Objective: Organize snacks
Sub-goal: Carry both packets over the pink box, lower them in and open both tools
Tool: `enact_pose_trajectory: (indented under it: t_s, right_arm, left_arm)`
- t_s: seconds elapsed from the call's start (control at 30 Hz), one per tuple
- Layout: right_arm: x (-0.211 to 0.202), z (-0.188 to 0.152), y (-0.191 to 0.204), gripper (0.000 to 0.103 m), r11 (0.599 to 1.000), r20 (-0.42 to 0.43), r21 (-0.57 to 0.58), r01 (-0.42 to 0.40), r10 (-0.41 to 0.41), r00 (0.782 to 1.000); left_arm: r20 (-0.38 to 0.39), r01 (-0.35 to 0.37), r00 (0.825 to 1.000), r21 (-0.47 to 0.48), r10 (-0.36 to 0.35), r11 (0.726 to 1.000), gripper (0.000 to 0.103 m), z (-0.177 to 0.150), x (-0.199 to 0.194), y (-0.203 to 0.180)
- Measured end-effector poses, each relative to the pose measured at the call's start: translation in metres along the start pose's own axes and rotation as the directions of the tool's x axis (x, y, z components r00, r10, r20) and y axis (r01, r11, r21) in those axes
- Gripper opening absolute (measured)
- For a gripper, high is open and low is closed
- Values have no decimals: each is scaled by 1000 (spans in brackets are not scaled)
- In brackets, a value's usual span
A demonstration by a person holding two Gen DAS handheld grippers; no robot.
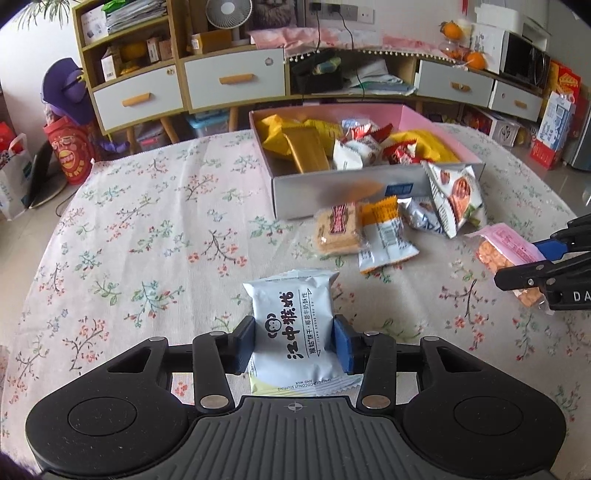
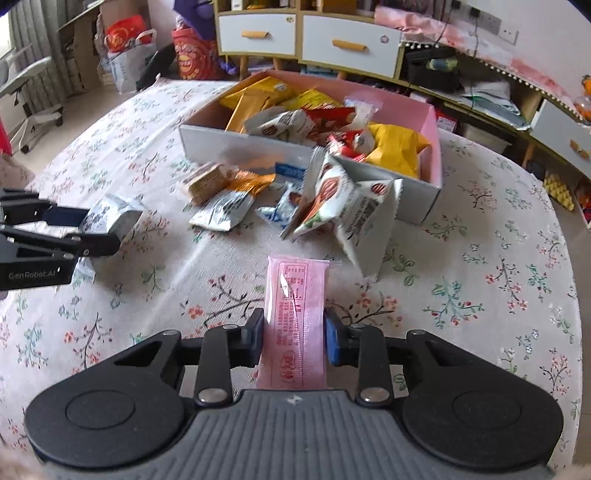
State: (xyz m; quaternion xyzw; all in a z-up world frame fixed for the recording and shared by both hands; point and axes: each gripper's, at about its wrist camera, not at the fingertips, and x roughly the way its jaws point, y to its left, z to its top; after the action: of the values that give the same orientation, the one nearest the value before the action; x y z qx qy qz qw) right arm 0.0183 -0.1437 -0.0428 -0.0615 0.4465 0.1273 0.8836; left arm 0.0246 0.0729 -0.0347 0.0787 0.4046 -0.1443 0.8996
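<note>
White packet [image 1: 291,328] reads "江中猴姑".

The setting is a lived-in home, most likely a living or dining room. A round table [image 1: 140,229] stands under a floral cloth, with a cardboard box [image 1: 332,188] of mixed snack packets on it. Along the far wall runs a low wooden sideboard [image 1: 236,79] with white drawers and orange handles, its open shelves stuffed with papers and small cartons. A desk fan [image 1: 224,14] sits on top, oranges [image 1: 474,59] lie further along, and a microwave [image 1: 524,61] stands at the end. Wall sockets [image 1: 334,11] feed trailing cables. Red gift bags [image 1: 72,151] and a shopping bag [image 2: 125,70] stand on the tiled floor.
</note>
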Motion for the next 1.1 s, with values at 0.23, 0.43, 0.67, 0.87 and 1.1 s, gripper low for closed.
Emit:
enact_pose_trajectory:
  t_s: [0.23, 0.43, 0.67, 0.87, 1.1]
  right_arm:
    - [-12, 18, -12, 29, 997, 65, 72, -3, -2, 998]
    - [-13, 27, -16, 29, 992, 96, 129, -8, -5, 995]
    - [-20, 35, -21, 29, 985, 146, 173, -24, -2, 989]
    - [-21, 43, -41, 29, 963, 175, 265, -53, 7, 985]
    - [-10, 59, -60, 29, 946, 200, 315, -82, 18, 980]
  left_arm:
    - [43, 22, 999, -30, -21, 999, 42, 18, -6, -6]
    - [61, 44, 997, -41, -42, 998, 42, 31, -5, -20]
    - [104, 79, 992, -75, -71, 994, 42, 51, -13, -35]
    - [120, 92, 990, -98, -80, 991, 42, 74, -10, -38]
    - [107, 96, 991, -95, -86, 991, 42, 99, 14, -36]
